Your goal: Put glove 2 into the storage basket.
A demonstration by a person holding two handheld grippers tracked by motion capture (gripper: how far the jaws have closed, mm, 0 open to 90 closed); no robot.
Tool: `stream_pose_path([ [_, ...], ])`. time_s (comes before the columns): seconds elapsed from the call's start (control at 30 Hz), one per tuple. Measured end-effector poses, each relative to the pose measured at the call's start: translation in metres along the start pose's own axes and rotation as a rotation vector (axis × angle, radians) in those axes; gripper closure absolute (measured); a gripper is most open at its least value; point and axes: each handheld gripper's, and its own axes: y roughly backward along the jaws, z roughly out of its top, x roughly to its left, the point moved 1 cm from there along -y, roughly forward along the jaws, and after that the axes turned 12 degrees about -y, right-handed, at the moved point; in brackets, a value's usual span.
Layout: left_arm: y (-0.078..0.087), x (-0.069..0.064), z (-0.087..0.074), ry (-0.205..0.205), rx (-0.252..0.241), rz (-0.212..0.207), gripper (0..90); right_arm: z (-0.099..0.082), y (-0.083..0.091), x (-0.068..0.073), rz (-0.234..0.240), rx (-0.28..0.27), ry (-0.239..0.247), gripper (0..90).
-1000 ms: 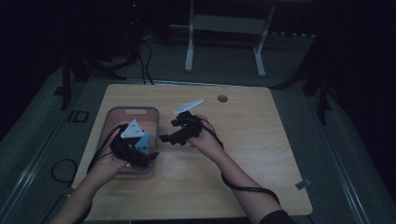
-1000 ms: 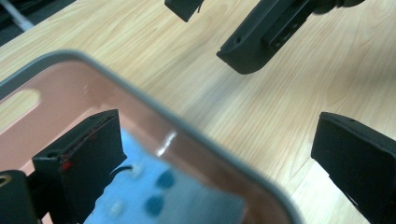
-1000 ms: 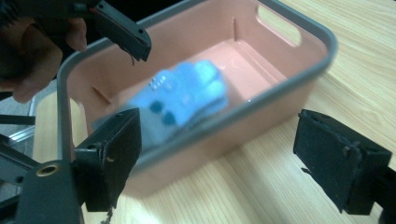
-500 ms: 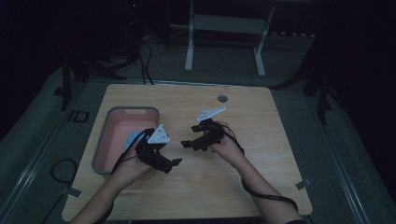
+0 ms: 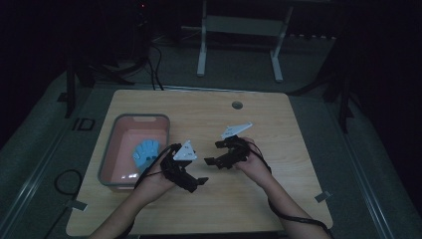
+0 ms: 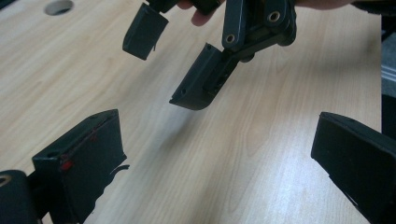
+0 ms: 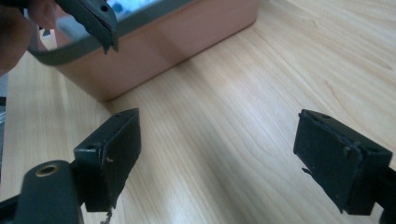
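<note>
Jaws apparently empty now, off bin [image 5: 110, 149]

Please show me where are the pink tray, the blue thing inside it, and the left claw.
pink tray [image 5: 143, 118], high view, on its far rim.
blue thing [image 5: 146, 152], high view, on its middle.
left claw [image 5: 195, 183], high view, between its fingertips.

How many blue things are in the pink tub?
1: a blue thing lies inside the pink tub, towards its right wall. More could hide behind the left gripper beside it.
</note>
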Motion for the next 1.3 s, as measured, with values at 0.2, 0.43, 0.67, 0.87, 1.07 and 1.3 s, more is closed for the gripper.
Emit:
stream_pose_path([
  [0.2, -0.012, -0.007, 0.003, -0.021, -0.006, -0.017, 2.6, -0.013, 0.005, -0.005, -0.010, 0.010, -0.016, 14.7],
  [0.43, -0.031, -0.016, -0.002, -0.034, -0.012, -0.034, 2.6, -0.032, 0.008, -0.013, -0.017, 0.013, -0.042, 14.7],
  [0.67, -0.050, -0.028, -0.006, -0.060, 0.004, -0.063, 2.6, -0.056, 0.009, -0.021, -0.019, 0.020, -0.071, 14.8],
  [0.87, -0.063, -0.034, -0.009, -0.050, -0.052, -0.111, 2.6, -0.081, 0.016, -0.031, -0.049, 0.009, -0.087, 14.2],
  [1.07, -0.068, -0.039, -0.014, -0.051, -0.058, -0.119, 2.6, -0.094, 0.027, -0.037, -0.076, -0.029, -0.089, 14.0],
  [1.3, -0.071, -0.042, -0.025, -0.019, -0.047, -0.118, 2.6, -0.110, 0.043, -0.039, -0.088, -0.075, -0.075, 13.8],
])
